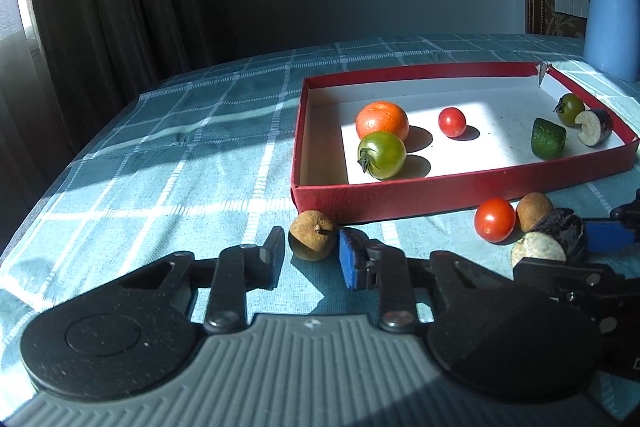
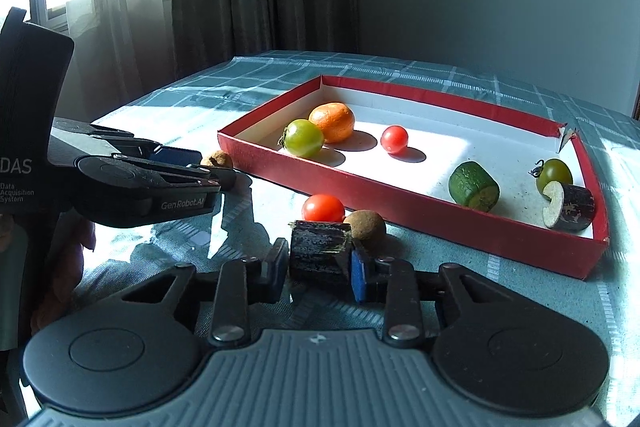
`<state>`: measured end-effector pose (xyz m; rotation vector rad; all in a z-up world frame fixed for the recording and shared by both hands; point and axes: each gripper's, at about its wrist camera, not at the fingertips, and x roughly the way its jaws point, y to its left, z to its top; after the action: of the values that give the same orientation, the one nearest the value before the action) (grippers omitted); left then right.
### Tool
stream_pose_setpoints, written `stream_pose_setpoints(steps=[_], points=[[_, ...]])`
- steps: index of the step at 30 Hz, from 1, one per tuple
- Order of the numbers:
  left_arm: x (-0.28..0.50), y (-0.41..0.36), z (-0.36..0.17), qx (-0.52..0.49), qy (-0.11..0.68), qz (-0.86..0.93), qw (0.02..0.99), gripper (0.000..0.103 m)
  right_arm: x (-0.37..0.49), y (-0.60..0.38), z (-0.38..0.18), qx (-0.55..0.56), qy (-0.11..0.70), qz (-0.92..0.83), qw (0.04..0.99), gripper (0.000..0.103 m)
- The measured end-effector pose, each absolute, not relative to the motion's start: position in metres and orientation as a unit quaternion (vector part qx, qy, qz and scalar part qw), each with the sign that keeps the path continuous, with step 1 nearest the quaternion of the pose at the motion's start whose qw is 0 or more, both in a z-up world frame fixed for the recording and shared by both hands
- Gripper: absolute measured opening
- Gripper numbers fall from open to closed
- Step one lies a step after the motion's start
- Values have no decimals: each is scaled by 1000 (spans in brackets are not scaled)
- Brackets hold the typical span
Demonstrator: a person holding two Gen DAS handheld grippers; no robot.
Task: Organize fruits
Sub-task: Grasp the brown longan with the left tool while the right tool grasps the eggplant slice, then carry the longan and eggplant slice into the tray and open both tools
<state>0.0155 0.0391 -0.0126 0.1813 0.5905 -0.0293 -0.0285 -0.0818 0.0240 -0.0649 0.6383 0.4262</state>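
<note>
Right gripper (image 2: 319,269) clamped on dark purple-black cylindrical sugarcane chunk (image 2: 318,251), rigid, rough-barked, safe gripped across its sides; left gripper (image 1: 310,259) jaws parted, straddling small brown round longan (image 1: 312,235) resting between them, thin-shelled, needs light squeeze.

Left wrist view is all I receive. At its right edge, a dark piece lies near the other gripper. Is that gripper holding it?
Observer: Yes. In the right wrist view, the right gripper has one finger touching each side of the dark cane piece.
Operator: And how does the green chunk in the red box lie?
Observer: The green chunk lies on its side in the red box, with its pale cut face toward the right gripper.
</note>
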Motion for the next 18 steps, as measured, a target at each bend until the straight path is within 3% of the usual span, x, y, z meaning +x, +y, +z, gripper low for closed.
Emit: stream_pose_setpoints(steps=[18], points=[[-4,40,0,80,227,-27,970,25,-39,-100,42,-2,267,206,941,31]])
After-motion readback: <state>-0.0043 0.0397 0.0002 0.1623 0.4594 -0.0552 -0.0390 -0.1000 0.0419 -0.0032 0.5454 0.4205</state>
